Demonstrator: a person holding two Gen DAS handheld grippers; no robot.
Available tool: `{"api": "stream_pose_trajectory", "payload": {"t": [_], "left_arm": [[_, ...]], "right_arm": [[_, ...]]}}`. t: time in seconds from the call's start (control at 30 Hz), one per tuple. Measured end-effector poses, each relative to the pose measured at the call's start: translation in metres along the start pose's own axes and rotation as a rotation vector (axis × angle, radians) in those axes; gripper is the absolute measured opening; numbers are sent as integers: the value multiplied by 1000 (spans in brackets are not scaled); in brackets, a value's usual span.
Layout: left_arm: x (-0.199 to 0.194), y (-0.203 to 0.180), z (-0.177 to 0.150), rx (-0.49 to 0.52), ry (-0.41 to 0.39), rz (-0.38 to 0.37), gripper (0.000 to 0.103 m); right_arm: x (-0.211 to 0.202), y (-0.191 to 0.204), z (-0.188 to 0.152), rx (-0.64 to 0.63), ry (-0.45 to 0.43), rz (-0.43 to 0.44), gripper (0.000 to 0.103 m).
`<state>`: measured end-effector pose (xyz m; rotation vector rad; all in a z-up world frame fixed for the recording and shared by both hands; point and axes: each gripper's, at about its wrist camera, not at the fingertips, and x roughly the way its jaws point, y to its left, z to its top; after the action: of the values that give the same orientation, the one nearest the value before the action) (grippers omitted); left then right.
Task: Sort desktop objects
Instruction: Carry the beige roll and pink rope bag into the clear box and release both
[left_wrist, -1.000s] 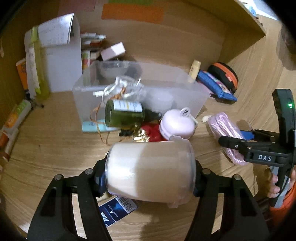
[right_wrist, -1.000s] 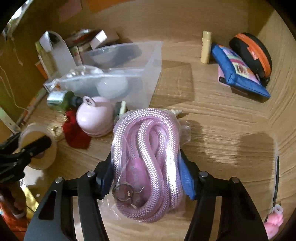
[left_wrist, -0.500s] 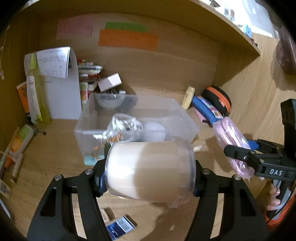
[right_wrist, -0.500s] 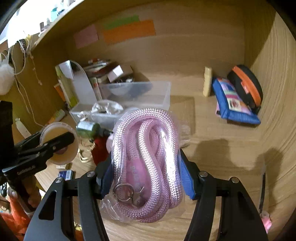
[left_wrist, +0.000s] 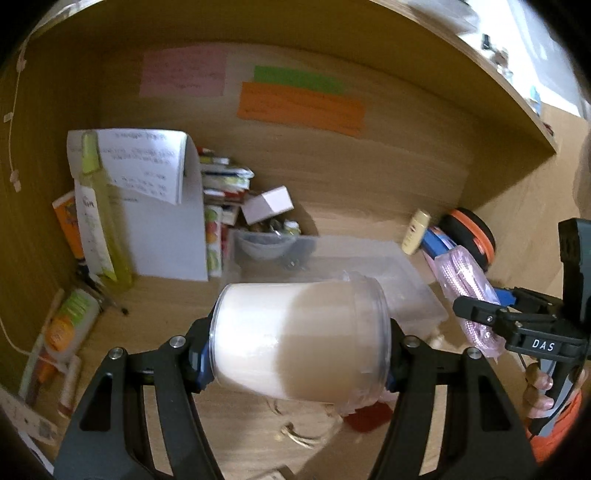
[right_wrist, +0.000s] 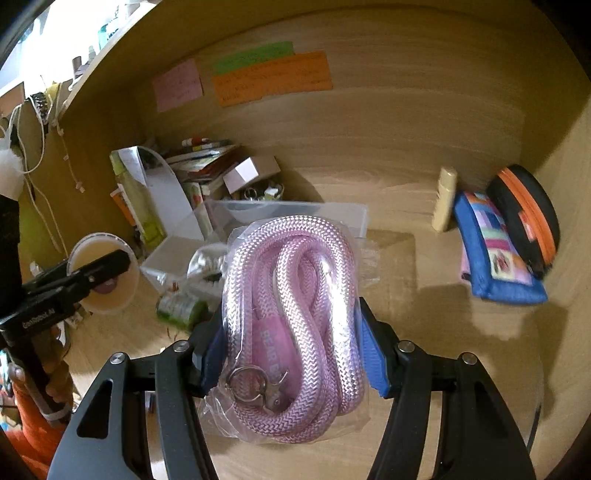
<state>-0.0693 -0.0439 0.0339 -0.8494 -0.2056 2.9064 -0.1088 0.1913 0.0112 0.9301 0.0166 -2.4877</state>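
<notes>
My left gripper (left_wrist: 297, 360) is shut on a clear plastic jar of cream-white stuff (left_wrist: 299, 341), held on its side above the desk; it also shows in the right wrist view (right_wrist: 105, 271). My right gripper (right_wrist: 291, 360) is shut on a bagged coil of pink rope (right_wrist: 293, 317) with a metal clasp, held in the air; it shows at the right of the left wrist view (left_wrist: 467, 295). A clear plastic bin (right_wrist: 360, 216) stands on the desk beyond both, partly hidden by the jar and rope.
A green bottle (right_wrist: 181, 308) and a crinkled clear bag (right_wrist: 207, 260) lie by the bin. A blue pouch (right_wrist: 495, 251), a black-and-orange case (right_wrist: 528, 214) and a cream tube (right_wrist: 445, 199) stand at the back right. Books, papers and a yellow bottle (left_wrist: 98, 218) stand at the back left.
Both grippers have risen well above the desk with the jar and the rope still held. The views now take in the back wall with its coloured notes.
</notes>
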Motion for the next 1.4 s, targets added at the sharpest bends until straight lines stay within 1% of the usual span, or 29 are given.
{"api": "stream_pose_trajectory", "payload": {"t": [0.13, 0.27, 0.4, 0.53, 0.6, 0.73, 0.83, 0.93, 1.2, 1.27, 1.4], "left_arm": [[10, 9, 17, -2, -17, 21, 65], [27, 12, 31, -4, -14, 32, 65], [48, 9, 40, 0, 4, 33, 65], [76, 7, 44, -1, 42, 21, 65], [90, 6, 42, 1, 65, 20, 65], [119, 7, 34, 3, 121, 33, 65], [134, 10, 27, 13, 154, 47, 65], [140, 12, 22, 19, 169, 50, 65], [147, 0, 14, 87, 180, 82, 65], [148, -1, 13, 90, 184, 82, 65], [154, 1, 13, 83, 201, 79, 65]], "right_arm": [[14, 3, 17, -9, -9, 4, 58], [29, 7, 31, -22, -12, -2, 58], [47, 7, 42, -17, 3, -7, 58], [71, 5, 50, 3, 40, -20, 58], [83, 4, 51, 11, 57, -49, 58], [106, 1, 49, 36, 96, -52, 58], [114, 3, 45, 11, 112, -79, 58], [118, 4, 44, -9, 115, -106, 58], [127, 7, 38, -30, 145, -117, 58], [128, 10, 37, -42, 142, -135, 58], [129, 15, 35, -58, 137, -141, 59]]}}
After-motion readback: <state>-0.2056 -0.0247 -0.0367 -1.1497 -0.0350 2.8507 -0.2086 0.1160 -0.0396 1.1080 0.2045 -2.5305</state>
